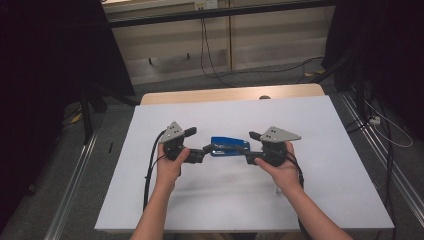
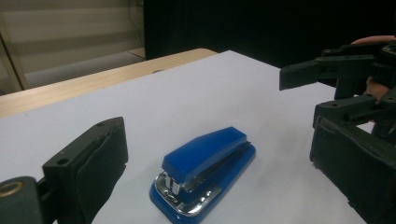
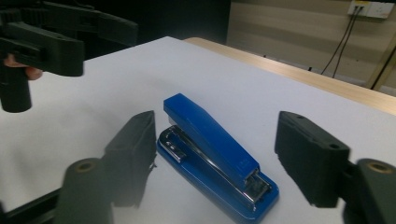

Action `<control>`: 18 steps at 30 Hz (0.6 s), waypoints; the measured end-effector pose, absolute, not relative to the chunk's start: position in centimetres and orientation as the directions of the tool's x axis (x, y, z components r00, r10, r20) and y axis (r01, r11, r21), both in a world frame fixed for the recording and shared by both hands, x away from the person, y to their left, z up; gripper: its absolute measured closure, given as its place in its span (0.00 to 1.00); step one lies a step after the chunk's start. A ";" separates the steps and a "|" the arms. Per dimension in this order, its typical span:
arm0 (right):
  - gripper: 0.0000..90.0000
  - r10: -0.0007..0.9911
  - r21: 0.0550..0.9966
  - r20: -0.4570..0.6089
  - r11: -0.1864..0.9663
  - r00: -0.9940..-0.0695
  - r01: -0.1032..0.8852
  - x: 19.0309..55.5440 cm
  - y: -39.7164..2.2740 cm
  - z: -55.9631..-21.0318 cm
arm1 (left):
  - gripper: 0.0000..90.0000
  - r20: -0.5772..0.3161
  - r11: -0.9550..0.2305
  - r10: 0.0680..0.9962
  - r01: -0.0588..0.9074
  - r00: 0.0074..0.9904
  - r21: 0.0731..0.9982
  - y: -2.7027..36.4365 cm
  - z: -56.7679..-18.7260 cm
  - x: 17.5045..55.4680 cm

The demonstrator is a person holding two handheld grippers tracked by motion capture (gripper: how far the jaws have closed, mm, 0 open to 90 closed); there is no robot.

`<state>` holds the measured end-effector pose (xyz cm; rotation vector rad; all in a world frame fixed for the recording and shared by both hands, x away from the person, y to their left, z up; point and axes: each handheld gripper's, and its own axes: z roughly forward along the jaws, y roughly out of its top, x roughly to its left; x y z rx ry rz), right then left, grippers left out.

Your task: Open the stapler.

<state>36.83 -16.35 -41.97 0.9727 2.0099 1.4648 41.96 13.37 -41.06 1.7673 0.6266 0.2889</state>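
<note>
Blue stapler (image 1: 227, 145) btwn both tongs, untouched

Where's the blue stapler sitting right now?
In the high view the blue stapler lies flat near the middle of the white table, between the left claw and the right claw, which approach its two ends.

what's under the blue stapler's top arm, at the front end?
At the front of the blue stapler, the left gripper view shows the chrome magazine beneath the top arm, above the blue base with its metal plate. Whether staples are loaded is covered.
</note>
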 end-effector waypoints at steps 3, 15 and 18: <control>0.47 0.759 0.942 0.045 0.183 -0.650 0.280 37.2 -16.1 -42.0 | 0.05 -0.137 -0.164 0.561 0.271 0.816 0.949 13.3 -41.3 42.8; 0.93 0.714 0.924 0.041 0.239 -0.699 0.298 38.6 -14.6 -42.6 | 0.05 -0.129 -0.174 0.557 0.267 0.821 0.948 13.3 -41.2 43.9; 0.98 0.702 0.919 0.041 0.253 -0.711 0.302 38.9 -14.1 -43.0 | 0.04 -0.126 -0.186 0.552 0.269 0.824 0.945 13.3 -41.3 43.9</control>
